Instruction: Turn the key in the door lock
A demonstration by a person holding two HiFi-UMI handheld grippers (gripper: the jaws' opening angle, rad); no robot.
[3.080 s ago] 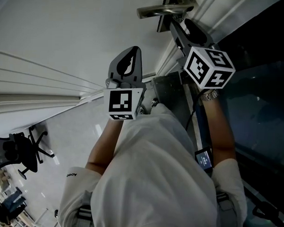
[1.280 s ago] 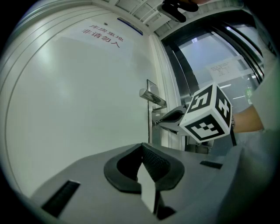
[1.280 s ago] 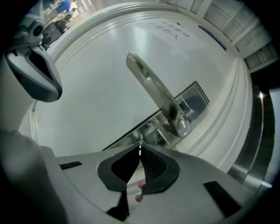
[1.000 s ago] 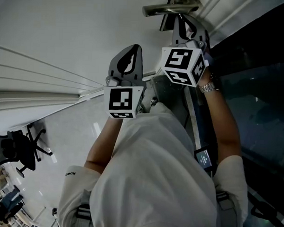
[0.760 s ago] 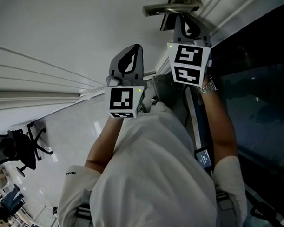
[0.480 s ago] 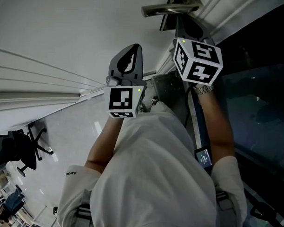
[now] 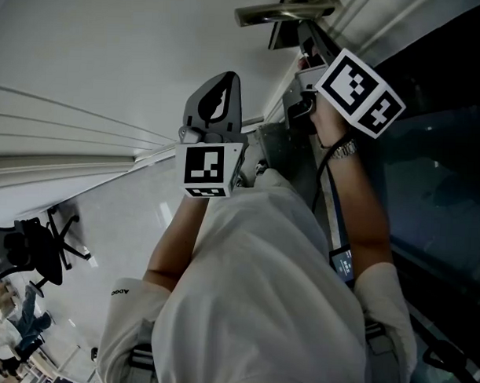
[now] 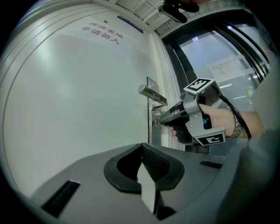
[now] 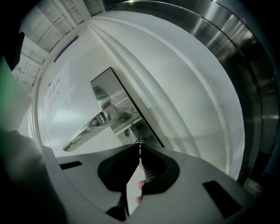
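Right gripper view: right tool (image 9: 140, 148), jaws pinched together on the small key (image 9: 140, 142). The key sits in the lock (image 9: 134, 130), just below the steel lever handle (image 9: 94, 124) on the white door (image 9: 78, 65). Left gripper view: left tool (image 8: 142, 146), jaws closed together with nothing between them, pointing level at the door face, to the left of the handle. Head view: both tools raised, right one at the door's edge.
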